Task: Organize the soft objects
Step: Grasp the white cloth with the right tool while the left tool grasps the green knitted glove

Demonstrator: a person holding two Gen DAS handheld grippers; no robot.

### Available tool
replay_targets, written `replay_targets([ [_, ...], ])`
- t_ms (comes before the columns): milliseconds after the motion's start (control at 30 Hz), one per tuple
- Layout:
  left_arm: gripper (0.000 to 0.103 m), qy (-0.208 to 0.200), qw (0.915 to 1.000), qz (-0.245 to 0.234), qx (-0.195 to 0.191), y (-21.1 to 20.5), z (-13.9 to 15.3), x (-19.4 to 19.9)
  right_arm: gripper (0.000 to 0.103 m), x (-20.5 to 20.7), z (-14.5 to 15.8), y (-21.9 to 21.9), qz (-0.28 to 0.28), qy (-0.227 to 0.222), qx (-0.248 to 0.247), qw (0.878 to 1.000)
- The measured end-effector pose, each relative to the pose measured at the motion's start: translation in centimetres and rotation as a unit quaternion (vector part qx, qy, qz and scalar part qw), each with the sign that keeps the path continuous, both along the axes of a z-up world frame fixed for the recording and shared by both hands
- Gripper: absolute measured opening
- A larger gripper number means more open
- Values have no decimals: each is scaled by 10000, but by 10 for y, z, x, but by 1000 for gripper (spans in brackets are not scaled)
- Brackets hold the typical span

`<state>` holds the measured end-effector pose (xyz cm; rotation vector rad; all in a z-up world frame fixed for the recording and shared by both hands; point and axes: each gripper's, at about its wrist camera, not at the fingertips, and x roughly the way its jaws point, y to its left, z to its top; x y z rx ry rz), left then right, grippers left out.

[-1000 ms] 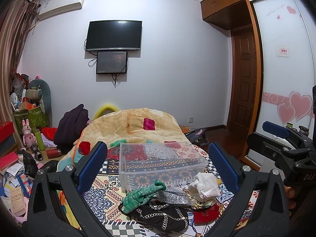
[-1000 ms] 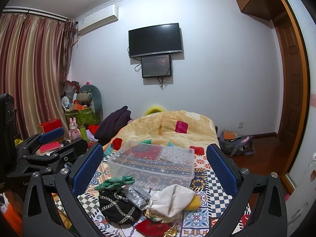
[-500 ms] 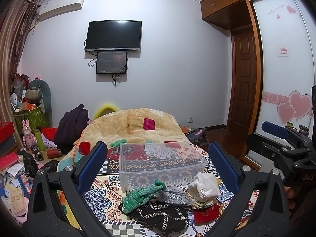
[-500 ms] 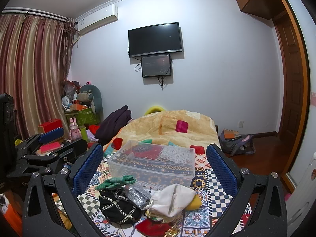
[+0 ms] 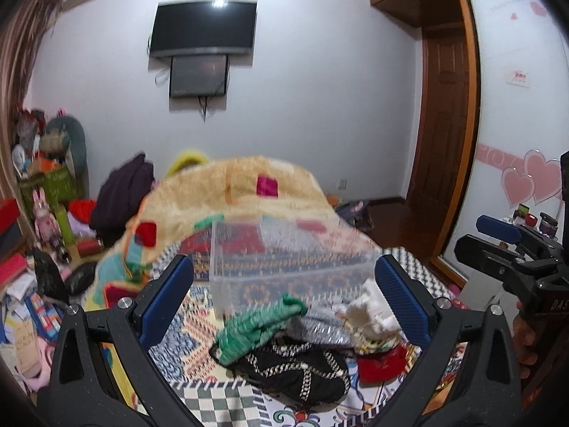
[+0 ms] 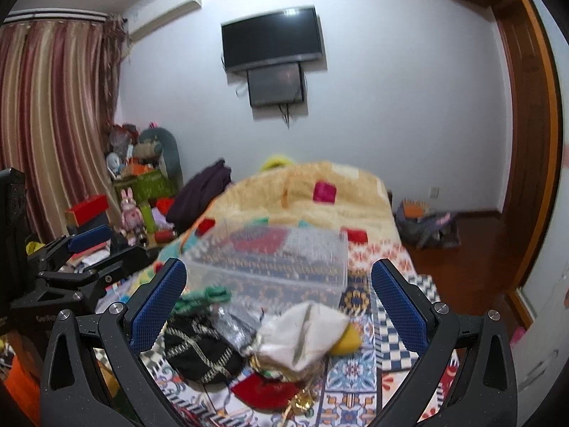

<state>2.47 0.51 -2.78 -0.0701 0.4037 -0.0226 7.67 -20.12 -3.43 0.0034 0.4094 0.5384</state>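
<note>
Soft pile: a heap of small fabric things lies on the patterned bedspread [image 5: 185, 323], at the near end of the bed, just in front of the clear box.
Green knit piece [image 5: 259, 323]: on top of the heap at its left, draped over the black pouch.
Black pouch [image 5: 302, 373]: black with a pale braided trim, nearest the left gripper's camera.
Silver pouch [image 5: 320, 327]: glittery grey, wedged between the green piece and the white one.
White cloth bag [image 6: 302, 334]: crumpled, on the right of the heap, with something yellow [image 6: 346, 341] touching its right end.
Red pouch [image 6: 266, 389]: low at the front of the heap, partly under the white bag.
Clear plastic box [image 5: 284, 263]: open-topped, standing on the bedspread just behind the heap; it looks empty, though the pictures are blurred.
Left gripper [image 5: 284, 299]: blue-padded fingers spread wide apart, gripping nothing, framing the box and the heap from above the bed's near end.
Right gripper [image 6: 279, 297]: fingers likewise spread wide and empty, aimed at the same heap; it stands to the right of the left one, apart from it.
Blanket [image 5: 231, 192]: yellow plush with coloured squares, bunched up beyond the box.
Wall: a dark television [image 6: 272, 42] hangs with a smaller screen under it.
</note>
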Motion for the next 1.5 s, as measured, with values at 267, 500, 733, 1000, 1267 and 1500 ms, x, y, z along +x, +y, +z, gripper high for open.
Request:
replay_targets([
  [267,103,678,9977,16,27,4,-47,28,103,26,-39,2,21,793,-335,9963],
  [500,85,1169,9931,54,-64,15,-76,50,89,40,-63,5,169,1322,-502,9898],
  [733,63,1608,9863,43,-368,29,-97,68,64,55,-84,16,420,1886,-528,9797],
  [1000,39,1904,9799,55,-596,35,-108,76,23,56,-92,21,560,2116,-594,9739],
  [1267,18,1810,9822,110,-491,34,-103,67,11,53,-84,16,559,2000,-456,9771],
  [1500,15,1323,9900,28,-493,32,-71,44,10,42,-52,8,524,1509,-207,9869],
])
